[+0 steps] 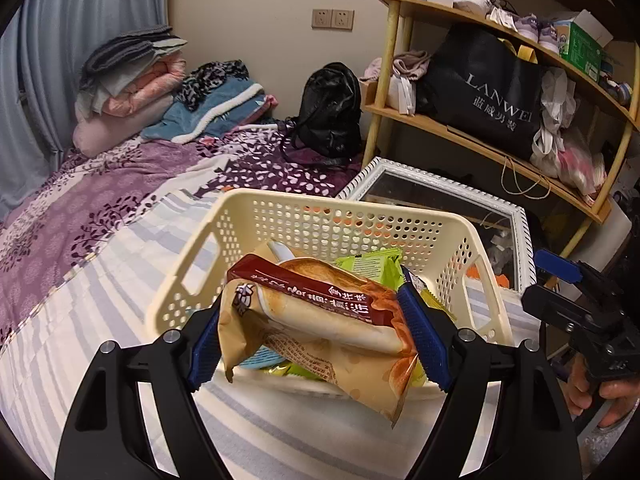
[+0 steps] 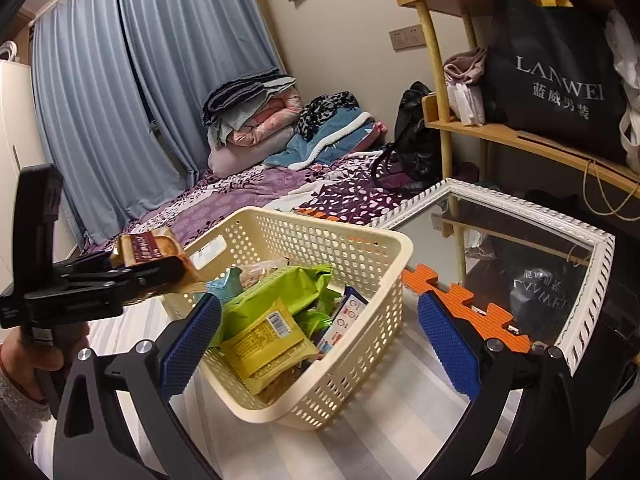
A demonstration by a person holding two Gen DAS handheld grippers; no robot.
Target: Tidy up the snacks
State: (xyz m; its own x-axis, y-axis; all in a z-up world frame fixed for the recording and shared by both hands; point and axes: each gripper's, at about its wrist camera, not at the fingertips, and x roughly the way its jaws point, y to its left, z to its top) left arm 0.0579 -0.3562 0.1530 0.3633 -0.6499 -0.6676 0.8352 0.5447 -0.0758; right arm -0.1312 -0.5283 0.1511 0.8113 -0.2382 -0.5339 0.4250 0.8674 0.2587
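Closest in the left wrist view, the left gripper (image 1: 316,340) has its blue ribbed pads clamped on either end of a tan and dark-red plastic-wrapped pastry packet (image 1: 320,320), which hangs just above the near rim of the cream perforated plastic basket (image 1: 332,216). That basket sits on the purple and grey striped bedspread (image 1: 100,248), with a green snack wrapper (image 1: 372,268) lying inside it behind the packet. At the right edge a hand (image 1: 600,392) holds the other black gripper. A white-framed mirror (image 1: 520,216) lies just beyond the basket, below a wooden shelf with a black shopping bag (image 1: 492,92). In the right wrist view, the right gripper (image 2: 320,340) has its blue pads standing wide apart with nothing between them, hovering over the basket's near corner. Inside lie a yellow-green snack pouch (image 2: 268,340), the green wrapper and other packets. To the left, the left gripper carries the pastry packet beside the basket's far left rim.
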